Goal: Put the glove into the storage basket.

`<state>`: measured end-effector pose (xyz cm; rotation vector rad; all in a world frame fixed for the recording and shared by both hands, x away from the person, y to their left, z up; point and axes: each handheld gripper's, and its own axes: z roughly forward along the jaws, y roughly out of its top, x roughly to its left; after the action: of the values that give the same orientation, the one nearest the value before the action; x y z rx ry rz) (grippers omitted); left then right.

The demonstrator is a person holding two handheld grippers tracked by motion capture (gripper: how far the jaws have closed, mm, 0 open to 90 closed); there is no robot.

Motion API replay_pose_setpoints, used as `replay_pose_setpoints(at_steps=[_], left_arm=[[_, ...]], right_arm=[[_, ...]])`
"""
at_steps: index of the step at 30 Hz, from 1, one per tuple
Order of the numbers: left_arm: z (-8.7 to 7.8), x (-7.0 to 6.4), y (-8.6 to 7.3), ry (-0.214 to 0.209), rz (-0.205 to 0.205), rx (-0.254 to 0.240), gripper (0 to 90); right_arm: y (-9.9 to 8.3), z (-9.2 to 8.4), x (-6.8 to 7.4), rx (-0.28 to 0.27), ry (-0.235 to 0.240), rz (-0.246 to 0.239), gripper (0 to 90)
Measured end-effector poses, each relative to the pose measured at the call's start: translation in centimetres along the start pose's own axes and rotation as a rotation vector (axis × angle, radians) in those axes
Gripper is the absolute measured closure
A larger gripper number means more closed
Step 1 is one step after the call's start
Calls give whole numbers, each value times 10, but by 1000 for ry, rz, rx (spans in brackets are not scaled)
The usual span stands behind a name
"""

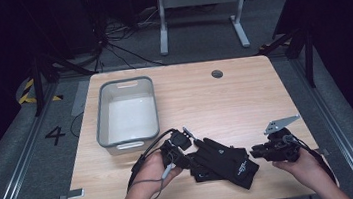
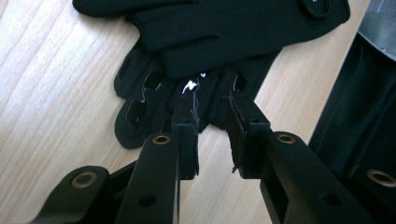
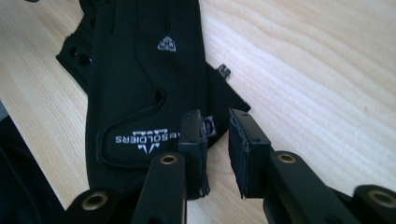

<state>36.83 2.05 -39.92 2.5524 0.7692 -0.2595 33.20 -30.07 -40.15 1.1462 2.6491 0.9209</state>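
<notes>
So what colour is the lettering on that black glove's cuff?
White, on the black fabric glove; the right gripper view shows it best.

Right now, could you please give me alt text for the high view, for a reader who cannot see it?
Black gloves lie stacked on a wooden table, between the left gripper and the right gripper, each held in one hand. An empty grey bin sits behind, to the left.

gloves [image 1: 224, 160] btwn grippers | L [image 1: 189, 154] touching | R [image 1: 252, 152] near cuff
</notes>
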Motion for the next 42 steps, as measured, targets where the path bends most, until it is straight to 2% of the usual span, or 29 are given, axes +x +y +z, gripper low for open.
replay_pose_setpoints(at_steps=[5,7,10,15,17,19,20,24,27,28,30,32,39,42], left_arm=[[8,2,5,5,-11,-11,741],[12,3,6,23,-3,-7,748],[15,4,8,29,-20,-14,742],[15,8,10,4,-39,-21,709],[14,10,11,1,-46,-28,678],[13,13,10,-22,-44,-38,635],[13,13,10,-23,-46,-43,607],[12,17,11,-44,-67,-48,595],[14,19,12,-64,-69,-26,598],[15,20,12,-57,-66,-25,602],[17,19,13,-40,-71,-28,610],[18,19,13,-29,-71,-24,606],[25,19,15,-15,-97,0,578],[28,19,16,-37,-92,14,574]], right_arm=[[-8,3,0,22,7,16,730],[-11,4,1,28,13,26,721],[-14,7,3,45,21,26,709],[-17,15,6,81,37,36,685],[-19,19,6,104,43,42,668],[-20,23,6,128,45,47,651],[-21,24,6,129,45,45,646],[-22,27,7,140,55,59,636],[-22,28,8,148,51,60,694],[-22,28,9,151,52,61,714],[-21,28,12,163,24,48,787],[-21,29,15,166,2,35,819],[-21,29,16,163,-9,25,835],[-20,30,17,164,-9,27,835]])
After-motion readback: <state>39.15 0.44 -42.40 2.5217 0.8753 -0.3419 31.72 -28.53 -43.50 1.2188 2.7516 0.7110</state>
